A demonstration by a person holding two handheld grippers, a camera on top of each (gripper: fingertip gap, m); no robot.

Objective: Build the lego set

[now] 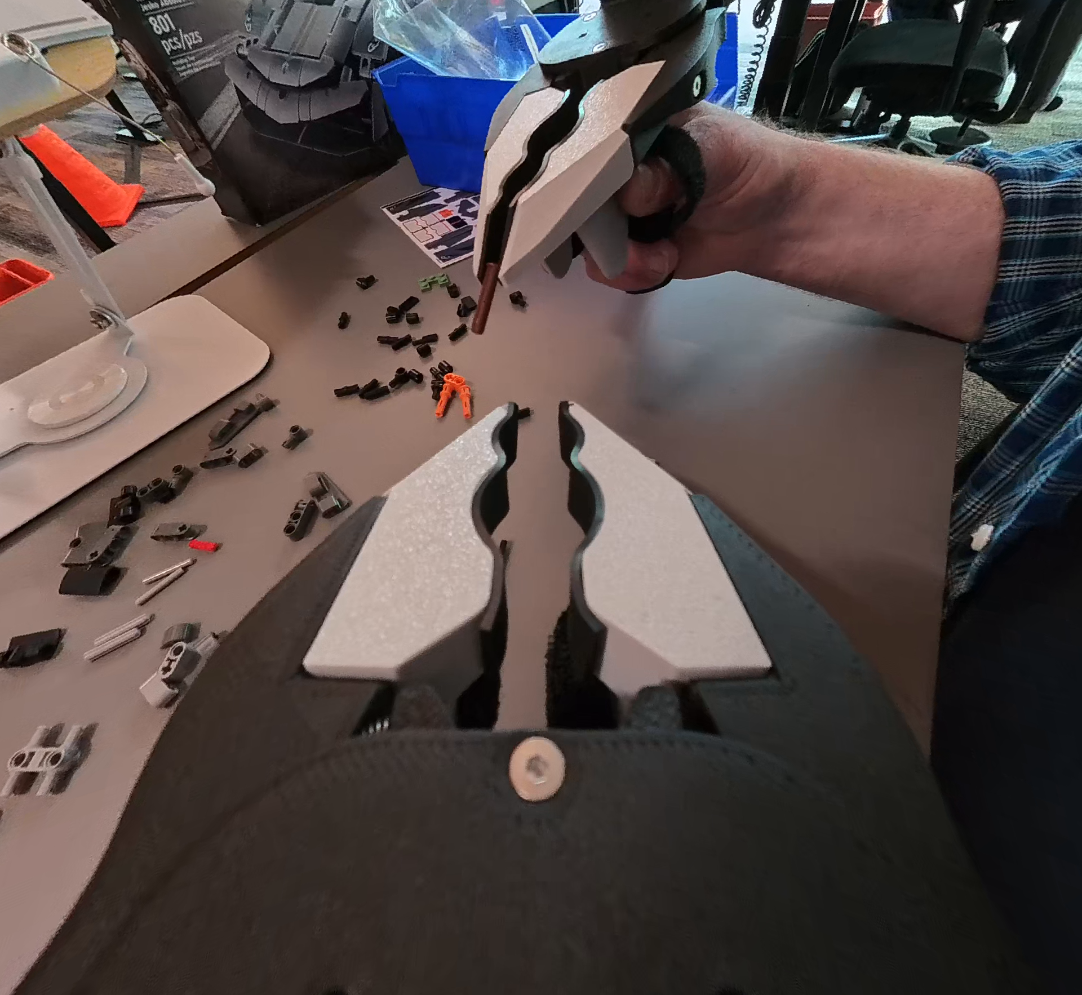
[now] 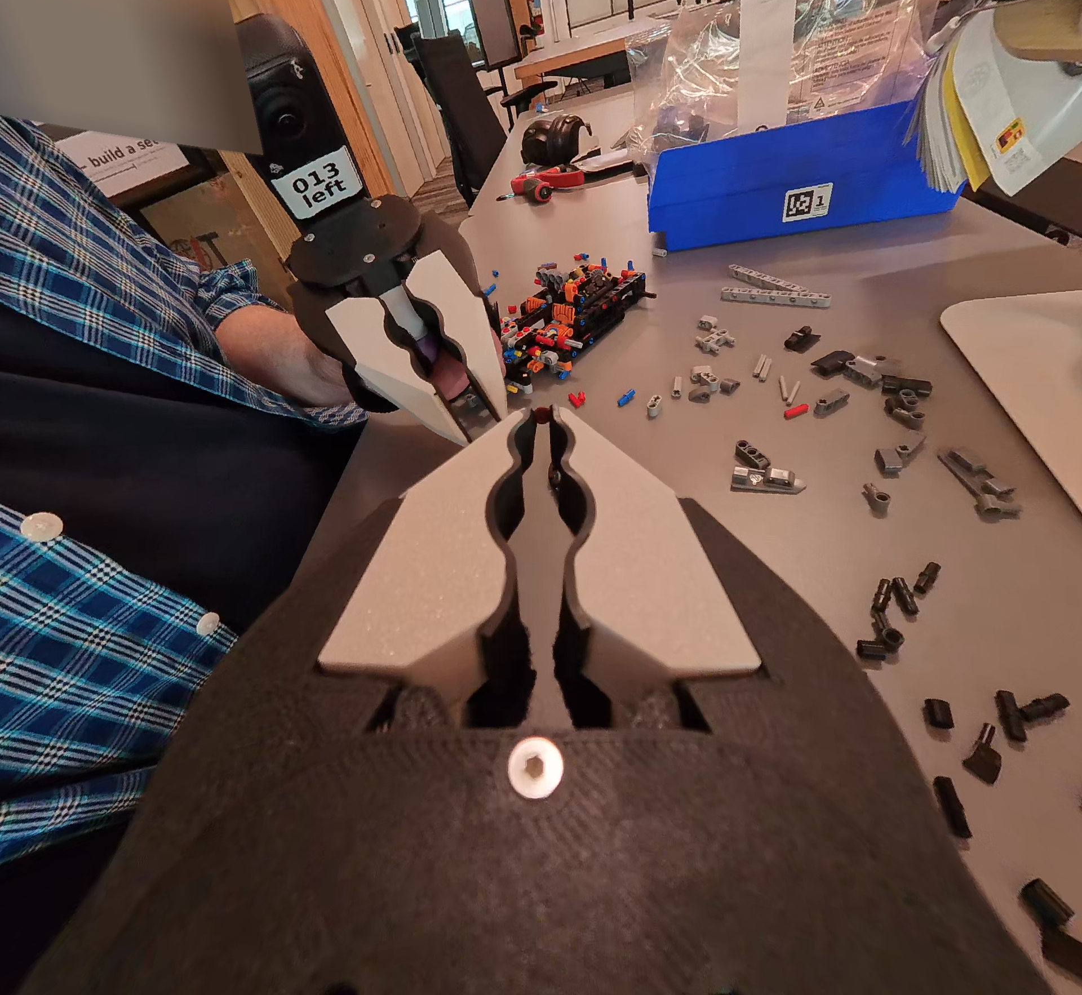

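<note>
My right gripper [image 1: 489, 271] is shut on a short brown axle [image 1: 486, 301] and holds it point-down just above a scatter of black pins [image 1: 404, 346] on the grey table [image 1: 732, 381]. In the right wrist view only the axle's end [image 2: 543, 414] shows between my right gripper's [image 2: 541, 418] tips. My left gripper [image 1: 538, 411] is open and empty, low over the table just short of the pins. It also shows in the right wrist view [image 2: 485, 427], close to the right gripper's tips. The partly built black and orange model [image 2: 577, 317] stands behind them.
The set's box [image 1: 246, 59] and a blue bin [image 2: 779, 188] with clear bags stand at the back. A sticker sheet [image 1: 433, 223], an orange piece [image 1: 454, 393] and loose grey and black parts [image 2: 878, 381] lie about. A white stand base [image 1: 175, 358] sits left. Spacing between my two grippers at the tips: around 5 cm. Left tips and right tips are each some 15 cm from the orange piece [image 1: 454, 393].
</note>
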